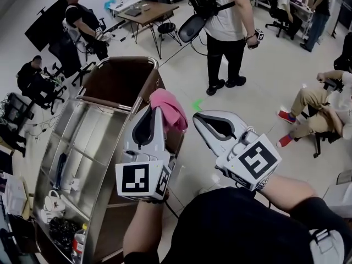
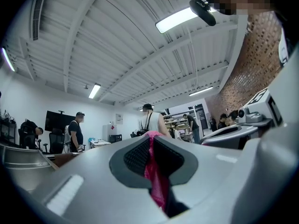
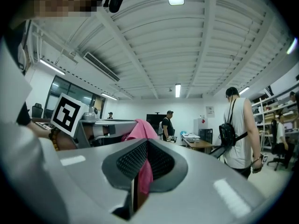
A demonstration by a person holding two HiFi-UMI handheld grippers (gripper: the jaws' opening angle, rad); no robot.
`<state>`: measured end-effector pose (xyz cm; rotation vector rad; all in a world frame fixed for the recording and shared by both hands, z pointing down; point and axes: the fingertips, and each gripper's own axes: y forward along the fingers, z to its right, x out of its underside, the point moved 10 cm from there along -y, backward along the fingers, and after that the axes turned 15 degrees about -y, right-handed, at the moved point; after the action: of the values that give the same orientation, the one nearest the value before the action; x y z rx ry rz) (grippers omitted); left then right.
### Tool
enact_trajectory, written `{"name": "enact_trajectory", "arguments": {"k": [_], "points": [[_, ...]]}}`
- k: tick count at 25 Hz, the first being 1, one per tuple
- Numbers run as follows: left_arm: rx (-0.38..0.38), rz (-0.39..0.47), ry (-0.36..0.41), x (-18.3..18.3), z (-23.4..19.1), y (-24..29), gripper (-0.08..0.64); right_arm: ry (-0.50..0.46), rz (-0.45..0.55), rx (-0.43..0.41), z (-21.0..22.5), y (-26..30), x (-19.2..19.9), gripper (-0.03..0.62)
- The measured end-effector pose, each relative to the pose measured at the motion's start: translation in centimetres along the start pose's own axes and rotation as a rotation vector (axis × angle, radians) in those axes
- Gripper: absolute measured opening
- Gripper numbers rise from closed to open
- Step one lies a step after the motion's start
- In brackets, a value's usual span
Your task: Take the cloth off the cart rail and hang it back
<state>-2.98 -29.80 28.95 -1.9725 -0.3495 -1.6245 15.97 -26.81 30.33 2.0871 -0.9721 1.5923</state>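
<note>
Head view is showing the pink cloth point(image 1: 168, 108) hanging clear of the cart rail point(image 1: 127, 60), left gripper point(image 1: 155, 111) and right gripper point(image 1: 197, 116) both pinching it. Light and limp, it is likely needing well-spread edge grips.

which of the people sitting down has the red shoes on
The person seated at the right edge of the head view, in tan trousers, legs stretched out, wearing red shoes. No other seated person shows red footwear.
</note>
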Motion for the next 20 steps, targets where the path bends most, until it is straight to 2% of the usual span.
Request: {"name": "enact_trajectory", "arguments": {"k": [3, 10, 13, 17, 20], "points": [[-0.006, 0.001, 0.011, -0.4, -0.9, 1.4, 0.025, 0.064, -0.047, -0.017, 0.8, 1.4, 0.0, 0.003], [-0.017, -0.012, 0.023, 0.8, -3.3, 5.1, 0.025, 0.015, 0.031, -0.032, 4.0, 4.6, 2.6, 0.002], [-0.025, -0.023, 0.031, 1.6, -3.9, 8.0, 0.025, 0.028, 0.036, -0.042, 6.5, 5.9, 4.0, 0.003], [-0.048, -0.041, 0.047, 2.8, -4.6, 12.7, 0.025, -0.004, 0.107, -0.057, 11.5, 7.9, 6.1, 0.002], [-0.073, -0.046, 0.068, 3.5, -5.1, 16.7, 0.025, 0.028, 0.094, -0.083, 15.3, 9.3, 7.5, 0.002]]}}
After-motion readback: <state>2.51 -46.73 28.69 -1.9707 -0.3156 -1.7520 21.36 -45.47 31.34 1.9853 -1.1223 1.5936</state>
